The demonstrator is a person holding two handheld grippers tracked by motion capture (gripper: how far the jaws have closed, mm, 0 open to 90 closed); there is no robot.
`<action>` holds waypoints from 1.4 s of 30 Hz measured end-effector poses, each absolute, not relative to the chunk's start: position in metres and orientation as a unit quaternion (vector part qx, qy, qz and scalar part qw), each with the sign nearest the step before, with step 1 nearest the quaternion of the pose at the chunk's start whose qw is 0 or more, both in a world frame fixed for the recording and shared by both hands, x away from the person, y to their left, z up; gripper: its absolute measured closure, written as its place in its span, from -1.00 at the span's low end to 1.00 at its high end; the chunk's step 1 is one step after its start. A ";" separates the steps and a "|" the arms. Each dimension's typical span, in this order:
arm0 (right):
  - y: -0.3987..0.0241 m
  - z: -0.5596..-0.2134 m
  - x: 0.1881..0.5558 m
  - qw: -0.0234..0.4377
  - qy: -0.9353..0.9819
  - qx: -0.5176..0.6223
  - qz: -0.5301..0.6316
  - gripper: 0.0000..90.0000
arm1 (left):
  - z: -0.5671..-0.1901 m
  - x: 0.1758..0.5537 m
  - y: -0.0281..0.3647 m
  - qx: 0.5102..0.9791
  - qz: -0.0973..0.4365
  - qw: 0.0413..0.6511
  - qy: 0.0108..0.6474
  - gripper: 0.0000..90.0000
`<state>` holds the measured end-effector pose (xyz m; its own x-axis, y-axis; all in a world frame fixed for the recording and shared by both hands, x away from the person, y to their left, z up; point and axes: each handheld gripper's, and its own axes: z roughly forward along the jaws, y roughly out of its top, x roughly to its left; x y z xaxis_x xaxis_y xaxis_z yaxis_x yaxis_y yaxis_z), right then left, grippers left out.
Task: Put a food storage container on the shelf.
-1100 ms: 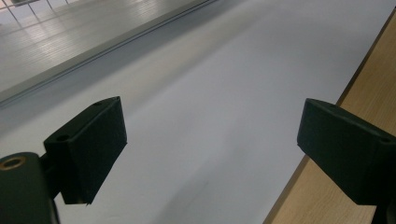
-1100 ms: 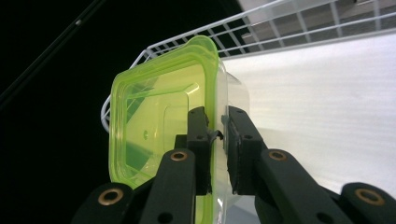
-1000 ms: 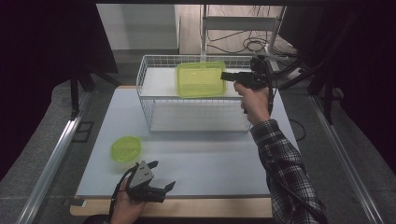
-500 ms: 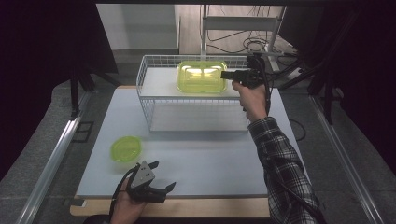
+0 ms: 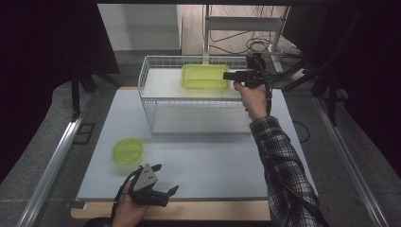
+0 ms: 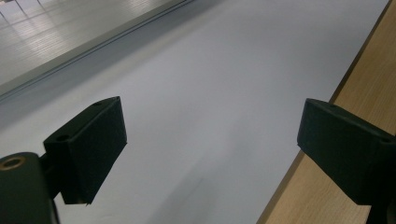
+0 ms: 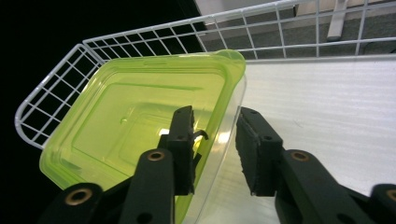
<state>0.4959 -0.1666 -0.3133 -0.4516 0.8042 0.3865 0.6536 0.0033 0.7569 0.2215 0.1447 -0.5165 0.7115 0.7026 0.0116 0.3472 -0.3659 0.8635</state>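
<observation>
The green container [image 7: 135, 130] sat in the wire basket [image 5: 146, 101]; our right gripper [image 7: 215, 149] had just been opening, rim between its spread jaws — we judged a straight withdrawal best. Left gripper [image 5: 158, 182] lay spread, empty.

One wire basket [image 5: 194, 101] stands on the surface [image 5: 213, 161]. One green container [image 5: 204, 76] sits inside the basket; one green lid [image 5: 127, 150] lies in front of the basket. Two grippers: left [image 5: 165, 178], right [image 5: 227, 75].
</observation>
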 end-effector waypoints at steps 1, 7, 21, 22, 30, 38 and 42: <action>-0.166 -0.314 0.497 0.080 0.705 0.517 0.480 0.44 | -0.517 0.221 0.145 0.804 0.194 0.458 0.326 -0.82; -0.164 -0.313 0.499 0.109 0.715 0.507 0.469 0.35 | -0.517 0.221 0.144 0.806 0.194 0.456 0.324 -0.82; -0.161 -0.300 0.483 0.152 0.737 0.465 0.466 0.27 | -0.517 0.222 0.144 0.806 0.196 0.453 0.326 -0.82; -0.160 -0.297 0.480 0.157 0.741 0.460 0.464 0.33 | -0.517 0.222 0.144 0.806 0.195 0.454 0.327 -0.82; -0.156 -0.288 0.446 0.157 0.771 0.408 0.462 0.95 | -0.518 0.222 0.143 0.806 0.198 0.451 0.328 -0.82; -0.147 -0.296 0.430 0.156 0.797 0.382 0.441 0.98 | -0.518 0.222 0.143 0.807 0.198 0.449 0.328 -0.82; -0.146 -0.302 0.432 0.158 0.799 0.384 0.435 0.98 | -0.518 0.222 0.144 0.807 0.198 0.449 0.328 -0.82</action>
